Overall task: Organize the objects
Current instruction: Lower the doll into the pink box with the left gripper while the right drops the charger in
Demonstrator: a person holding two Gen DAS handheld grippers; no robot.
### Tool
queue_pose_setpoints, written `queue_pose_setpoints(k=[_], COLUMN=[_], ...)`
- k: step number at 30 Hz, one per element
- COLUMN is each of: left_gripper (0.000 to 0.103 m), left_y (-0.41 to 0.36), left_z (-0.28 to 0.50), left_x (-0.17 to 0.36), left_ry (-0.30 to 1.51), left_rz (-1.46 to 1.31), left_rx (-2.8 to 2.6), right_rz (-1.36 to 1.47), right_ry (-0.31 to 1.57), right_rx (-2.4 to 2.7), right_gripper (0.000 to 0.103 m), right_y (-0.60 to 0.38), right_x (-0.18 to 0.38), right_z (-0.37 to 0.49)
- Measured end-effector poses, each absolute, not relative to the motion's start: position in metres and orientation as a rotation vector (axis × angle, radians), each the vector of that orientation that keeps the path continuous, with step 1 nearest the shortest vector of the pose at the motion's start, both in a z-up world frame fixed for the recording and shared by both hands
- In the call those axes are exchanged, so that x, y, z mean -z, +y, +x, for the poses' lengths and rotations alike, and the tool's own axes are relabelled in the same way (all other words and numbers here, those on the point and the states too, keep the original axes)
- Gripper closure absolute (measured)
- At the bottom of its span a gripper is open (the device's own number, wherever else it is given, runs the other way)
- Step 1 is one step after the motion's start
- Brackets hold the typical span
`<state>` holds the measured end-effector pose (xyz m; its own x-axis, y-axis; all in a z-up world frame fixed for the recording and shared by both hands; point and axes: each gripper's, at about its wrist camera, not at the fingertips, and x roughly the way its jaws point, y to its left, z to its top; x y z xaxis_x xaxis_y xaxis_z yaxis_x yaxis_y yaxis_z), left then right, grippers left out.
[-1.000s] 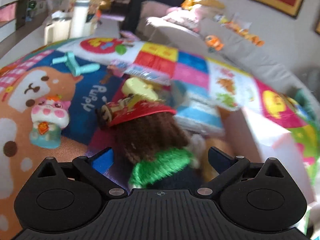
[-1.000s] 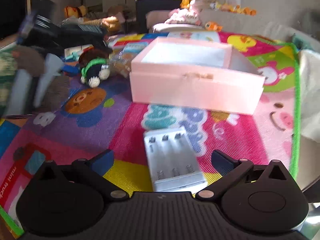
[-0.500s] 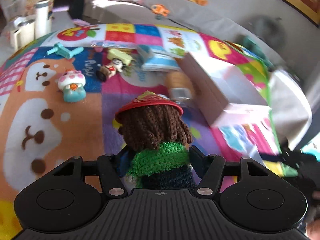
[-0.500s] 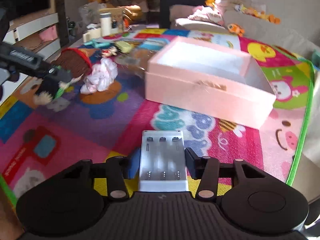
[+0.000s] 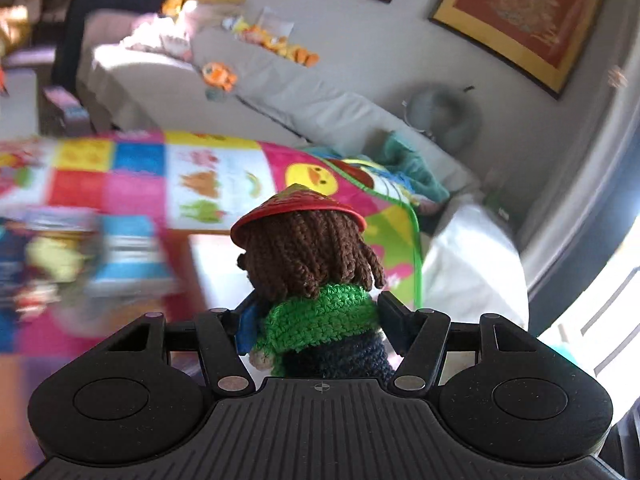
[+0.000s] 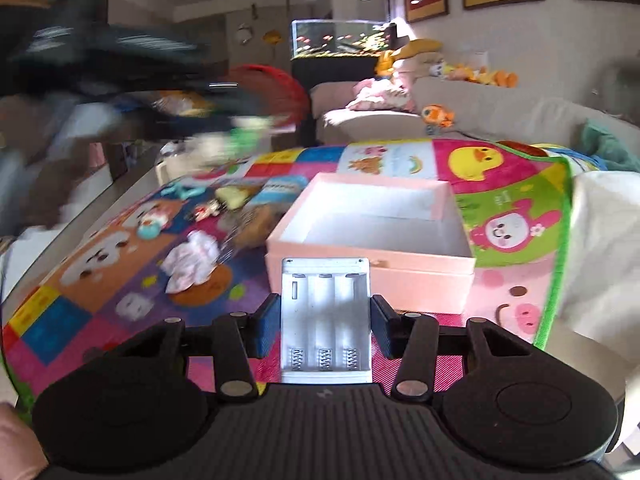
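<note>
1. The left gripper (image 5: 318, 316) clamps a crocheted doll (image 5: 308, 280) by its green shoulders, upright, above the play mat (image 5: 208, 184).
2. The right gripper (image 6: 324, 324) pinches a white battery holder (image 6: 325, 320) lengthwise, lifted just before the pink box's (image 6: 372, 272) near wall.

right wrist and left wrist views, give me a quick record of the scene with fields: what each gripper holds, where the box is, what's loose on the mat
left gripper: shut on crochet doll, lifted off the mat
right gripper: shut on white battery holder, no batteries in it
pink box: open, looks empty, on play mat just beyond the right gripper
loose on mat: crumpled white cloth, small toys left of the box, blurred
</note>
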<state>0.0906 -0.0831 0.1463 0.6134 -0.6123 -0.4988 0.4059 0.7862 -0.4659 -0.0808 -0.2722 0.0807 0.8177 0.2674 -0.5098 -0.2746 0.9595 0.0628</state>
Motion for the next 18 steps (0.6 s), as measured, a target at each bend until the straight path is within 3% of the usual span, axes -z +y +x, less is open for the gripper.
queue_pose_setpoints(k=[6, 8, 13, 18], left_gripper=[0.039, 0.056, 0.069, 0.068], left_y=[-0.142, -0.152, -0.152, -0.101], left_z=[0.159, 0.148, 0.125, 0.075], left_x=[-0.066, -0.065, -0.061, -0.077], left_ry=[0.865, 0.813, 0.845, 0.75], left_rz=[-0.319, -0.174, -0.064, -0.207], left_rx=[0.358, 0.323, 0.334, 0.444], right_rz=[0.015, 0.014, 0.037, 0.07], right_ry=[0.562, 0.566, 0.586, 0.561], right_rx=[-0.244, -0.224, -0.191, -0.219], right_gripper=[0.056, 0.056, 0.056, 0.056], right_y=[-0.289, -0.296, -0.302, -0.3], right_x=[-0.073, -0.069, -0.063, -0.075], right_z=[-0.072, -0.07, -0.055, -0.045])
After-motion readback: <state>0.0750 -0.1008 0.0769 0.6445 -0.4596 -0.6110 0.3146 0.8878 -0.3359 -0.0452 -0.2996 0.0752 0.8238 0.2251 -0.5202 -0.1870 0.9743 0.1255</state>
